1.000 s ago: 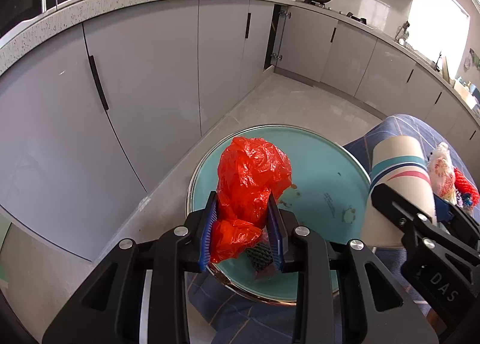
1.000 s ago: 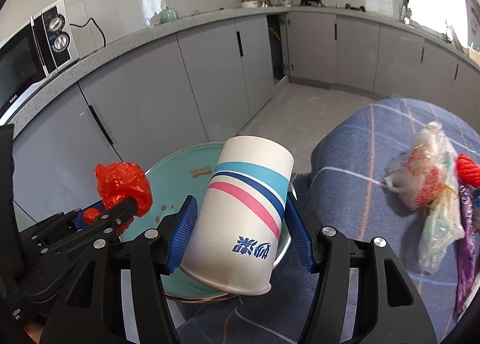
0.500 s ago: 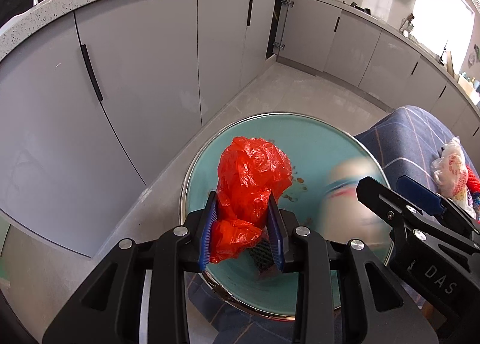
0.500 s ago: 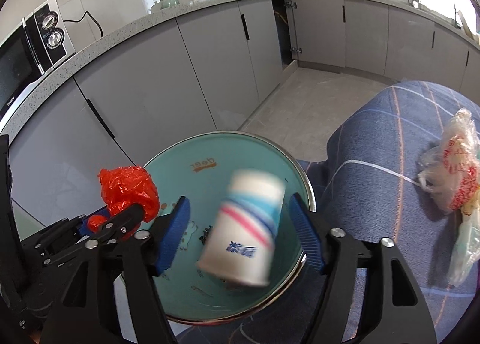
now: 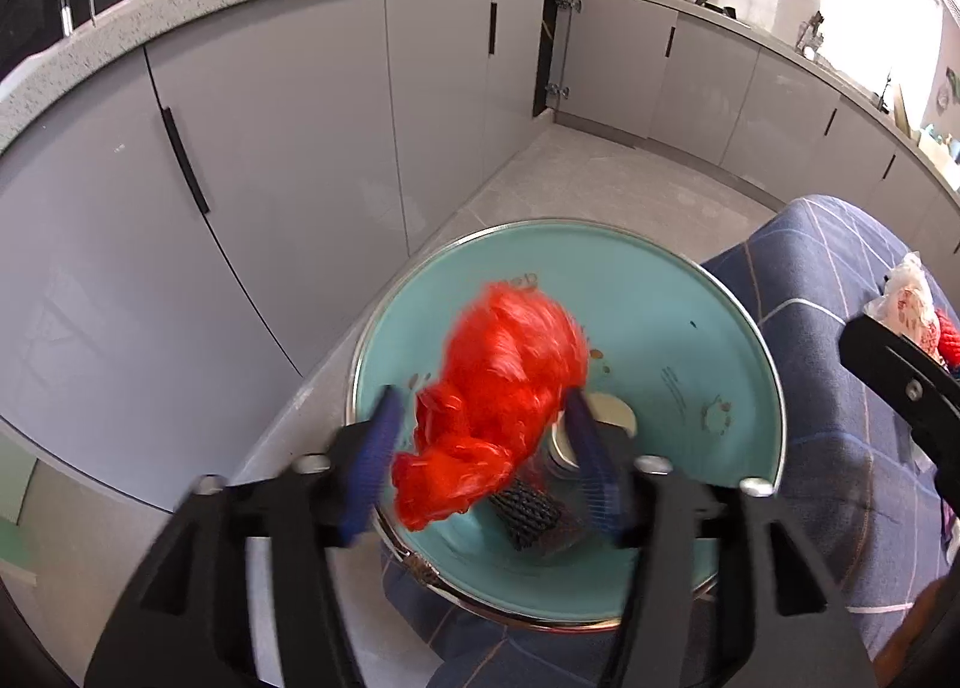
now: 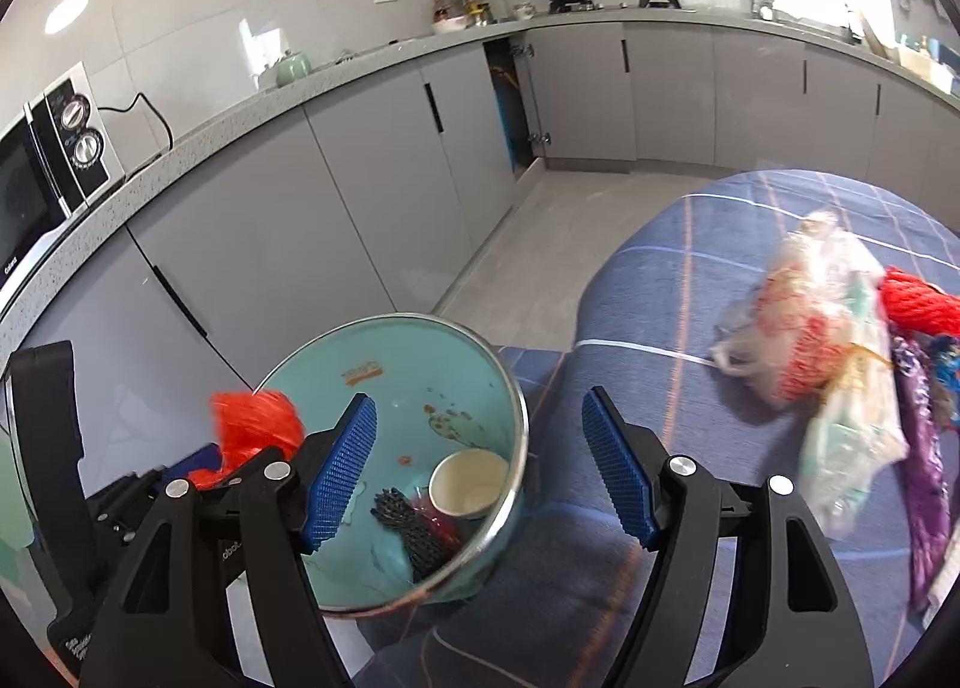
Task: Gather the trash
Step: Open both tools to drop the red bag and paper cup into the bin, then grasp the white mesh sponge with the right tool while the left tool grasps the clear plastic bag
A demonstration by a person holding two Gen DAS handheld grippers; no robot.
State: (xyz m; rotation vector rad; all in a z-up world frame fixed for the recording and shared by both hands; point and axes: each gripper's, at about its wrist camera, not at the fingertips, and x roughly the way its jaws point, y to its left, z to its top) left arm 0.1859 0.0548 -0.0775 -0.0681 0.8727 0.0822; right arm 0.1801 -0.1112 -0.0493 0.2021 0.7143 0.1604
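A teal bin (image 5: 690, 328) with a metal rim stands at the edge of the blue checked cloth; it also shows in the right wrist view (image 6: 384, 352). My left gripper (image 5: 486, 469) is open above the bin, and a blurred red plastic bag (image 5: 504, 400) hangs loose between its spread jaws. The bag shows in the right wrist view (image 6: 255, 424) too. My right gripper (image 6: 480, 475) is open and empty beside the bin. The paper cup (image 6: 471, 484) lies inside the bin next to a black mesh piece (image 6: 414, 532).
A clear plastic bag with red contents (image 6: 822, 340), a red rope bundle (image 6: 918, 304) and a purple wrapper (image 6: 930, 484) lie on the cloth (image 6: 690, 292) at right. Grey kitchen cabinets (image 5: 270, 159) stand behind the bin across a strip of floor.
My right gripper opened and the paper cup dropped into the bin. My left gripper has opened and the red bag has come loose between its jaws.
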